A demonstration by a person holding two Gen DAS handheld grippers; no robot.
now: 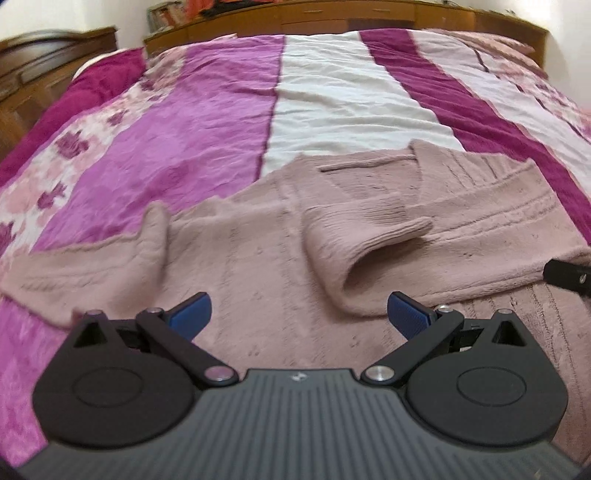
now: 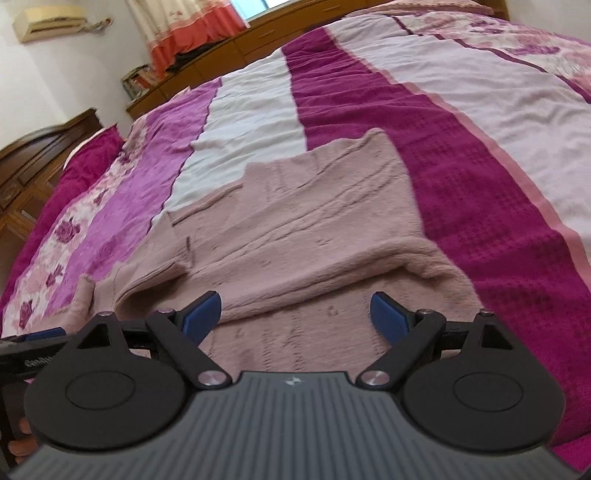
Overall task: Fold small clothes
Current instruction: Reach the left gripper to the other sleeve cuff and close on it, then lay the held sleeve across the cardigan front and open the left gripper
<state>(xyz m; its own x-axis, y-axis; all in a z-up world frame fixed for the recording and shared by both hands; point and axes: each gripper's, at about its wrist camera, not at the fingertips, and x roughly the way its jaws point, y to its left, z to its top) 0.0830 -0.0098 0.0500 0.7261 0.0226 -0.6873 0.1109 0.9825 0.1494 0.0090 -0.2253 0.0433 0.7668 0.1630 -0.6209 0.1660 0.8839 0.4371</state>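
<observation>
A dusty pink knitted sweater (image 1: 280, 236) lies spread on the bed, partly folded. One sleeve (image 1: 362, 240) lies doubled over its middle, the other sleeve (image 1: 85, 266) stretches to the left. My left gripper (image 1: 299, 317) hovers over the sweater's near part, open, with nothing between its blue pads (image 1: 192, 314). In the right wrist view the same sweater (image 2: 314, 229) shows a folded flap across its right side. My right gripper (image 2: 295, 317) stands open above the near hem, holding nothing. Its black tip (image 1: 569, 277) shows at the left wrist view's right edge.
The bed cover (image 1: 207, 122) has magenta, pink, white and flowered stripes. A wooden headboard (image 1: 332, 11) and a dark wooden cabinet (image 1: 44, 62) stand behind. A curtain (image 2: 188, 26), an air conditioner (image 2: 48, 22) and the left gripper's edge (image 2: 33, 343) show in the right wrist view.
</observation>
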